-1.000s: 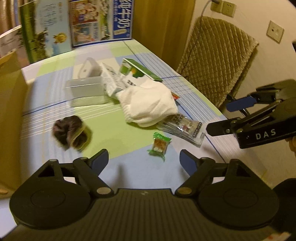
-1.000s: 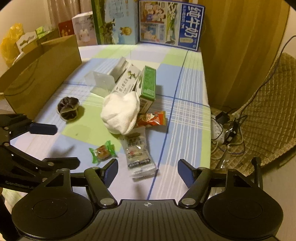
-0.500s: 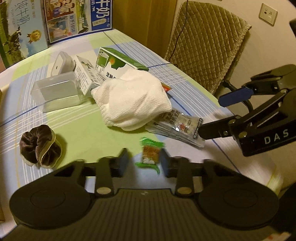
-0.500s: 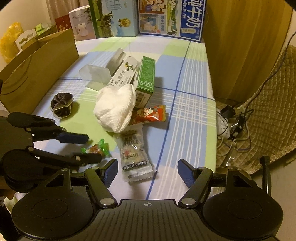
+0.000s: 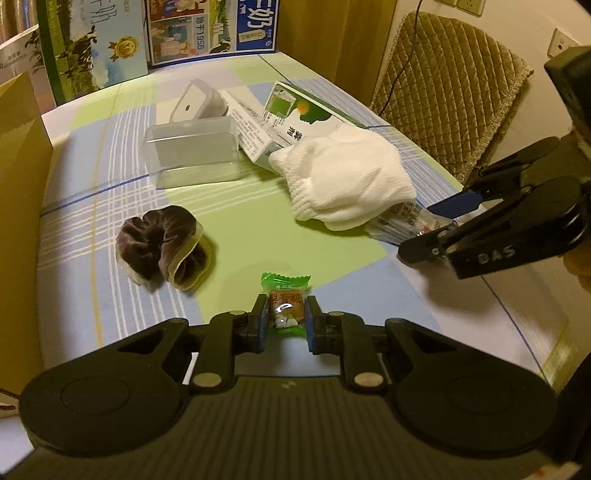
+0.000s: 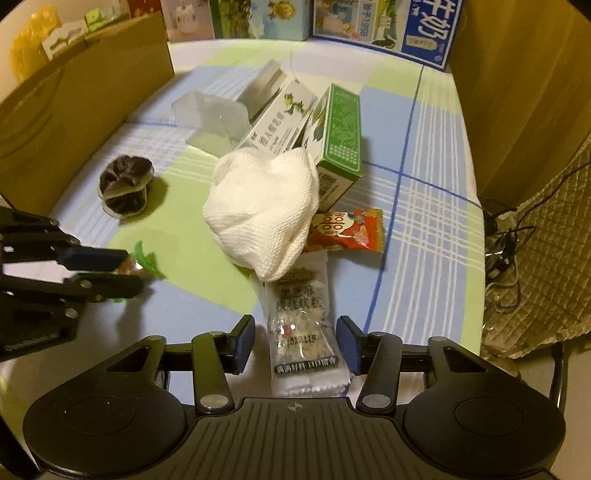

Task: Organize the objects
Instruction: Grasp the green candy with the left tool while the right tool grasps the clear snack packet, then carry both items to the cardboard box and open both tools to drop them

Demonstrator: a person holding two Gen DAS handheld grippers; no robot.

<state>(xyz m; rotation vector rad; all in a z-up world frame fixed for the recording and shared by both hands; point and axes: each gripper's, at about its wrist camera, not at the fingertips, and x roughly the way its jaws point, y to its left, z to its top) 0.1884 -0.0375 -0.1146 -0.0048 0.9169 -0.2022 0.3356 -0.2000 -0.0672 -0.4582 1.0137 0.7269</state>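
My left gripper [image 5: 284, 323] is shut on a small green-wrapped candy [image 5: 285, 301], low over the checked tablecloth [image 5: 110, 229]. From the right wrist view that same gripper [image 6: 125, 271] pinches the candy [image 6: 146, 260] at the left. My right gripper [image 6: 295, 345] is open, its fingers straddling a clear snack packet [image 6: 304, 332] without touching it. A white cloth [image 6: 264, 208] lies over the packet's far end. A dark scrunchie [image 5: 162, 247] sits to the left. The right gripper [image 5: 436, 232] hovers at the packet [image 5: 402, 221] in the left view.
A clear plastic box [image 5: 192, 151], its lid [image 5: 195, 99] and two cartons [image 6: 336, 136] lie behind the cloth. A red snack pack [image 6: 345, 230] sits beside it. A cardboard box [image 6: 74, 99] lines the left edge. Milk cartons [image 5: 210, 29] stand at the back; a quilted chair [image 5: 447, 85] is to the right.
My left gripper came down and shut on the green candy. My right gripper moved forward and narrowed around the clear snack packet, still open.
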